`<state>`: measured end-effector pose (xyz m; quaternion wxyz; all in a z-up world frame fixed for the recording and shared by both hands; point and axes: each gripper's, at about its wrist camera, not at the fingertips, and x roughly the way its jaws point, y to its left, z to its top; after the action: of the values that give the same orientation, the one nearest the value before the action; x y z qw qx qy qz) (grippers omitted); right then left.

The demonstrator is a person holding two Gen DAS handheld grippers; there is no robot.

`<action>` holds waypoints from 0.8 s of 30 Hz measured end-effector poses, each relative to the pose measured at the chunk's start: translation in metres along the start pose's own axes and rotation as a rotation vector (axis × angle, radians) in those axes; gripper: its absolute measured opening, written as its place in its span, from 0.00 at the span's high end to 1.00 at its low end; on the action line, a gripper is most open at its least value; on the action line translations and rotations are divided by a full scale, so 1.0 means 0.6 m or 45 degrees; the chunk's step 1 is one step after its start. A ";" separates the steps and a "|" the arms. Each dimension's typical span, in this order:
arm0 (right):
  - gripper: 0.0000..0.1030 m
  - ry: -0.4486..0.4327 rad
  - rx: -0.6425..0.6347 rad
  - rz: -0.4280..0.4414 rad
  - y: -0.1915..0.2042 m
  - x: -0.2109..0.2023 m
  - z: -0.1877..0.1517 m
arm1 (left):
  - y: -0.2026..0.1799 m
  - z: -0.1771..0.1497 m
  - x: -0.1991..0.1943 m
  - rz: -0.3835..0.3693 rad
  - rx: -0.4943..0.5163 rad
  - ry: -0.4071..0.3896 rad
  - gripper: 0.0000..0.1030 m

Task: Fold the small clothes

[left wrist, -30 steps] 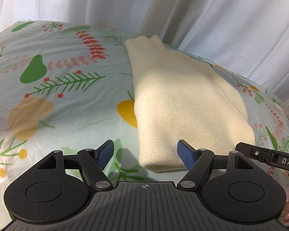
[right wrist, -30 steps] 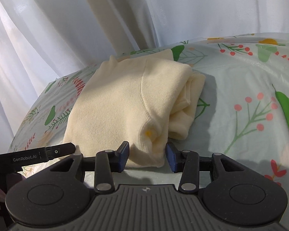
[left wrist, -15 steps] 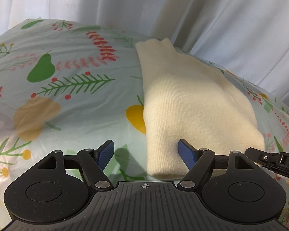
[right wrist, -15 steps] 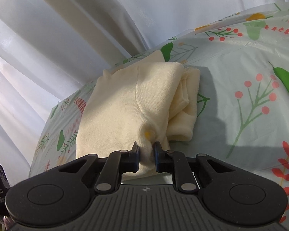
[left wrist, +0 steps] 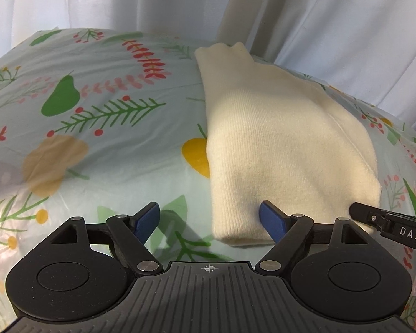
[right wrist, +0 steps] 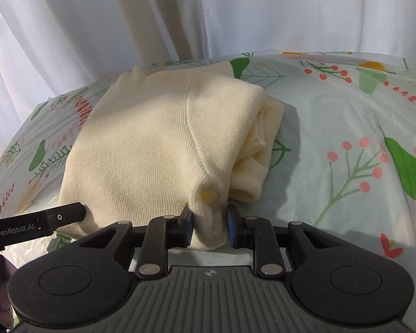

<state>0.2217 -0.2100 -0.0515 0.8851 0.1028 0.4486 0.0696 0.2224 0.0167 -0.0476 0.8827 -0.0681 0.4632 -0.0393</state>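
Cream ribbed-knit garment point(right wrist: 141, 149), already folded into a thick bundle, lies on the pale green plastic-covered surface with leaf-and-berry print point(right wrist: 332, 116), toward its far edge below the white curtain point(right wrist: 235, 14). Right gripper point(right wrist: 208, 224): jaws part-way apart, straddling the near corner of the top layer; fabric sits between the pads, but they do not appear pressed flat on it, so it reads as released rather than clenched. Left gripper point(left wrist: 209, 217): jaws wide apart, nothing held; its right pad point(left wrist: 271, 222) lies against the near hem of the bundle, the left pad over bare cover. Loose inner layers bulge out on the bundle's right side point(right wrist: 260, 149). Judgement: the step in hand is tidying or finishing the fold. To do it well, take both near corners at equal depth, catching all layers rather than the top one only; lift low and carry both ends evenly so the stack does not shear; then tuck or press in the bulging side. Risk: the slick cover lets the whole bundle slide when pushed.
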 end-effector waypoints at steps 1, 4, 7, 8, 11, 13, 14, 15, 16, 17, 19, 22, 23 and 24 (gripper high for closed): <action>0.77 0.000 -0.005 -0.006 0.001 0.000 0.000 | 0.000 0.000 0.000 0.000 0.003 0.007 0.17; 0.77 0.006 -0.024 -0.024 0.007 0.000 0.001 | 0.000 -0.001 0.000 -0.003 0.007 0.013 0.17; 0.75 0.018 -0.038 -0.049 0.011 0.000 0.003 | 0.001 -0.003 -0.004 -0.009 0.006 0.015 0.17; 0.75 0.021 -0.043 -0.056 0.012 -0.001 0.005 | 0.001 -0.005 -0.007 -0.011 0.008 0.019 0.17; 0.75 0.031 -0.015 -0.044 0.011 -0.005 0.008 | -0.010 -0.007 -0.021 -0.038 0.054 0.001 0.17; 0.74 0.035 0.046 -0.010 0.002 -0.006 0.010 | -0.024 -0.008 -0.024 -0.060 0.116 -0.006 0.17; 0.72 0.034 0.081 0.009 -0.004 -0.006 0.011 | -0.031 -0.008 -0.023 -0.062 0.148 -0.006 0.17; 0.71 0.034 0.117 0.028 -0.009 -0.005 0.009 | -0.037 -0.009 -0.021 -0.059 0.174 -0.006 0.17; 0.71 0.035 0.150 0.044 -0.014 -0.004 0.008 | -0.042 -0.009 -0.017 -0.056 0.195 -0.005 0.17; 0.70 0.037 0.176 0.060 -0.018 -0.002 0.008 | -0.045 -0.009 -0.014 -0.055 0.205 -0.003 0.17; 0.70 0.044 0.210 0.088 -0.025 0.003 0.006 | -0.044 -0.009 -0.003 -0.052 0.196 0.007 0.17; 0.74 0.049 0.213 0.106 -0.025 0.004 0.007 | -0.029 -0.007 0.007 -0.072 0.130 0.024 0.16; 0.76 0.052 0.212 0.113 -0.025 0.004 0.009 | -0.025 -0.005 0.009 -0.076 0.104 0.024 0.16; 0.80 0.054 0.227 0.134 -0.027 0.003 0.010 | -0.022 -0.003 0.009 -0.077 0.087 0.022 0.16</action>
<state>0.2280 -0.2258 -0.0531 0.8579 0.2031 0.4654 0.0779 0.2240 0.0031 -0.0512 0.8789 -0.0514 0.4670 -0.0823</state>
